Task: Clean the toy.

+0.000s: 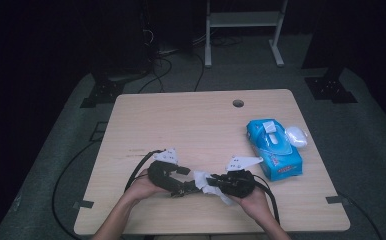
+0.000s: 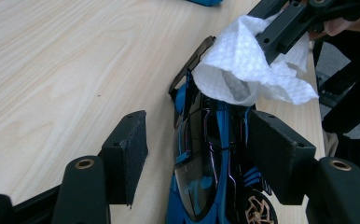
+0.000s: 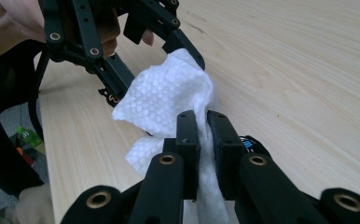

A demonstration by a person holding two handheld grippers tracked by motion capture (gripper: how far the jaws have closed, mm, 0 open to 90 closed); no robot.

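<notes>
A blue and black toy car [image 2: 201,158] lies on the wooden table [image 1: 181,125] between the jaws of my left gripper [image 2: 199,126]. Those jaws stand open: the left pad [image 2: 131,144] is clearly apart from the car, while the right pad sits close beside it. My right gripper [image 3: 204,121] is shut on a white wipe [image 3: 164,98], which drapes over the far end of the car [image 3: 250,142]. In the high view both grippers meet near the table's front edge, left gripper [image 1: 183,187] and right gripper [image 1: 212,180], with the wipe [image 1: 201,179] between them.
A blue pack of wipes [image 1: 273,147] lies at the right of the table, with a small white object [image 1: 296,136] beside it. A cable hole [image 1: 238,103] sits near the far edge. Behind the table stand a white frame [image 1: 243,20] and floor cables.
</notes>
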